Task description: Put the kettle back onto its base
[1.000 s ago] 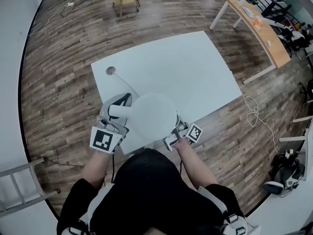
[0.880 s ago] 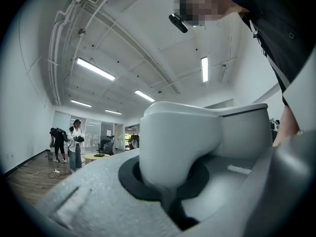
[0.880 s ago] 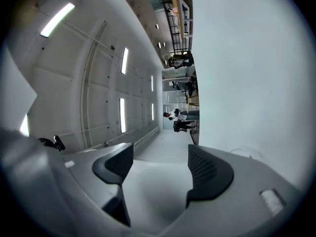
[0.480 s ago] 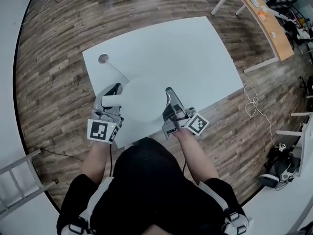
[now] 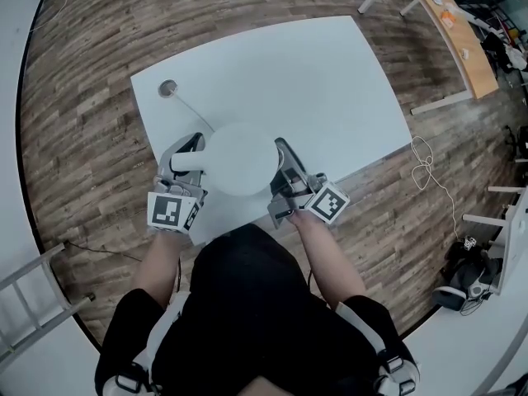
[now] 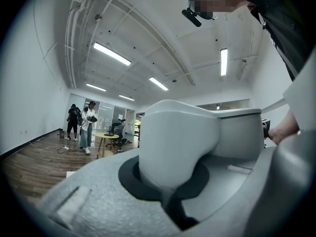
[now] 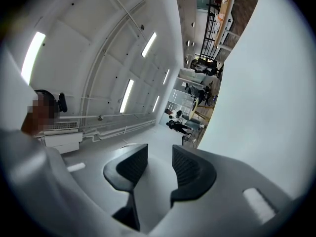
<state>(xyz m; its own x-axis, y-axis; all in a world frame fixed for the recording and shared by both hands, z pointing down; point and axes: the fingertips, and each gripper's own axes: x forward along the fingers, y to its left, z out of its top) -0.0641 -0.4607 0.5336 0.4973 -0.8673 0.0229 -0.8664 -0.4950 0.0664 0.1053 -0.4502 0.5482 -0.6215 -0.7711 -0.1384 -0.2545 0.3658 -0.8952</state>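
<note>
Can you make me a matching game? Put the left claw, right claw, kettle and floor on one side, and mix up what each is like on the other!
1 left claw
2 right claw
3 kettle
4 floor

A brown wood
B white, round top
C clamped on the kettle's handle
D empty, jaws a little apart

Pairs: 1-C, 2-D, 3-B, 4-A. The right claw's jaws have just been closing, with nothing between them.
</note>
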